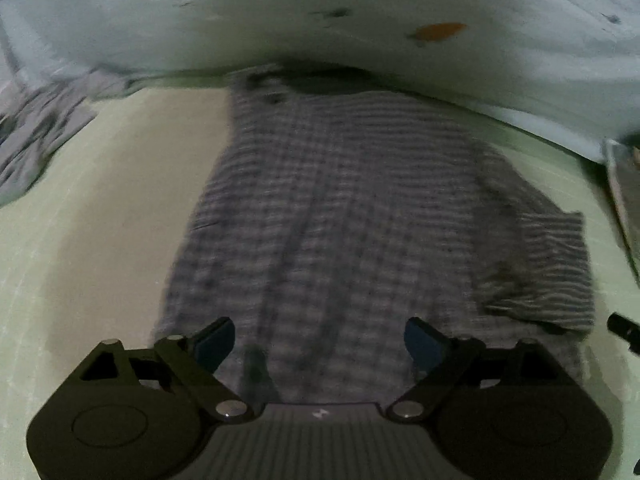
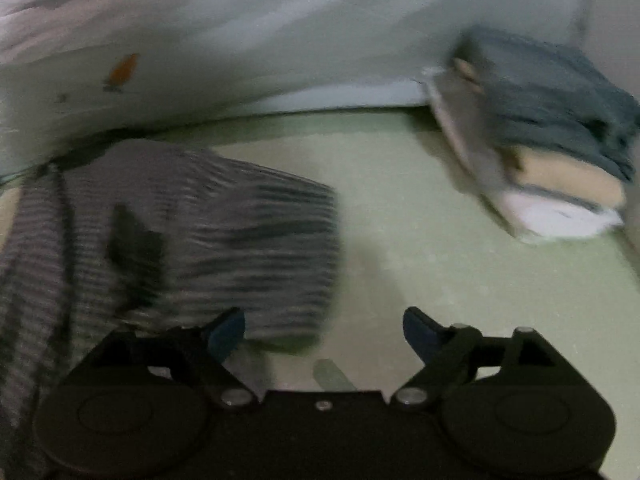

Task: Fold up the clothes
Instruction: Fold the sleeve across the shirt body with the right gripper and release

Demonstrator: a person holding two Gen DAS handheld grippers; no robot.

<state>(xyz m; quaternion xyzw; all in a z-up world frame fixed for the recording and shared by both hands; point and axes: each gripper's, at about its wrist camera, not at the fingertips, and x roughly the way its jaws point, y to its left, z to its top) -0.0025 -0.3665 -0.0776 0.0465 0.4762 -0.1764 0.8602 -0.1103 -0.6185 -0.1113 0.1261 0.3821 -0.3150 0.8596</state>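
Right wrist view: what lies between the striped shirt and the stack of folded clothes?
Only bare green sheet between striped shirt and folded stack.

Pale green bed sheet, grey checked shirt spread flat on it, stack of folded clothes well apart, crumpled grey garment near the edge

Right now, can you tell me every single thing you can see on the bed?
grey-and-white striped cloth garment: one, spread on the sheet, one side flap folded over.
pale green bed sheet: one, under everything.
light blue-grey quilt with an orange patch: one, bunched along the far edge.
stack of folded clothes: one, blue on top, tan and white below, far right.
crumpled grey cloth: one, far left.
left gripper: black, blue pads, open over the garment.
right gripper: black, blue pads, open, holding nothing.
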